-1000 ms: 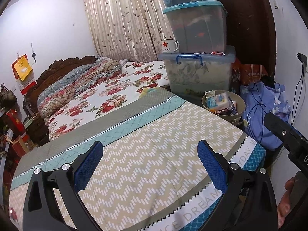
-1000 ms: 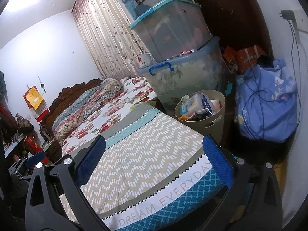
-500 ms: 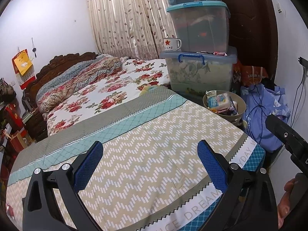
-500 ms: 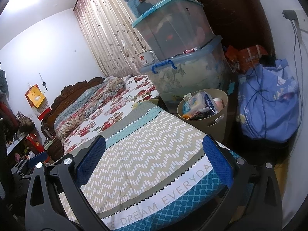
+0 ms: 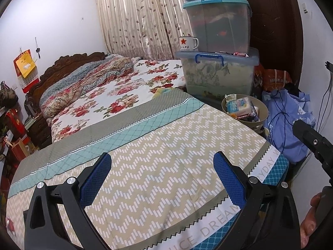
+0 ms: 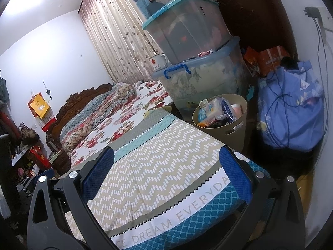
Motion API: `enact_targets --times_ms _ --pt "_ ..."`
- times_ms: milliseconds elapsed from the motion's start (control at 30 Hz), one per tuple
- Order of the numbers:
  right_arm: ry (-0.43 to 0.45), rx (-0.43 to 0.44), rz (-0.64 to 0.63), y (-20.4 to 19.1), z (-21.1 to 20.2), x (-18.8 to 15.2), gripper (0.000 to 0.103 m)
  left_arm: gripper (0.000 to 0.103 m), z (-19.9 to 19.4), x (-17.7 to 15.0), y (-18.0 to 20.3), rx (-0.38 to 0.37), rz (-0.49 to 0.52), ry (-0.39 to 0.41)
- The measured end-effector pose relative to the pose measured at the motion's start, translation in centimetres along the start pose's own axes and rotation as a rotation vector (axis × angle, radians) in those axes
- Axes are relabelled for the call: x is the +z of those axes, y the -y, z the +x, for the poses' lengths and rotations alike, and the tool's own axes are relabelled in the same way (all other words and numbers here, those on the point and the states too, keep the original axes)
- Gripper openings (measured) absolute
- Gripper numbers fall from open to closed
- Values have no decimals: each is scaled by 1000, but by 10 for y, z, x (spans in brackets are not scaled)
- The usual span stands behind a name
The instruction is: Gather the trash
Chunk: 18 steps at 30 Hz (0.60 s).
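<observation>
Both grippers hang over the foot of the bed (image 5: 145,166), and both have their fingers spread wide with nothing between them: the left gripper (image 5: 162,179) and the right gripper (image 6: 166,175) show only the zigzag blanket (image 6: 158,166) between their blue pads.

The trash sits in a round beige wastebasket (image 6: 235,129) on the floor, just beside the far corner of the bed, at about 1 o'clock from the right gripper and 2 o'clock from the left one. It is filled up to the rim. Inside I can see a white and blue plastic pack (image 6: 210,108), a dark blue wrapper, something pale pink and some crumpled paper; the smaller pieces I cannot tell apart.

Behind the basket, at 12 o'clock, three clear storage boxes (image 6: 187,33) stand stacked. The bottom box (image 5: 218,77) has a blue handle and holds folded fabric with a pale pattern; the upper ones hold dark things, not clear. A white enamel mug with a red star (image 5: 188,43) stands on the bottom box's lid. At 3 o'clock from the basket a blue cloth bag (image 6: 291,108) is resting against the wall.
</observation>
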State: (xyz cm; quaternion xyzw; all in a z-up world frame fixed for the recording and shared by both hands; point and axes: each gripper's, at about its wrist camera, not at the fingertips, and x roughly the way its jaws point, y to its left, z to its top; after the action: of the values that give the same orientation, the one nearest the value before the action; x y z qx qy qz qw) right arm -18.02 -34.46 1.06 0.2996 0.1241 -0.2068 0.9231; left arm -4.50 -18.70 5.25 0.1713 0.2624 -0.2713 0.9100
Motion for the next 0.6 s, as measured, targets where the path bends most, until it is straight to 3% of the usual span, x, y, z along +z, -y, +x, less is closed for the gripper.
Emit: enact_targets --times_ms 600 --pt "-16 2 9 0 2 -6 100 94 10 -5 0 -1 -15 -43"
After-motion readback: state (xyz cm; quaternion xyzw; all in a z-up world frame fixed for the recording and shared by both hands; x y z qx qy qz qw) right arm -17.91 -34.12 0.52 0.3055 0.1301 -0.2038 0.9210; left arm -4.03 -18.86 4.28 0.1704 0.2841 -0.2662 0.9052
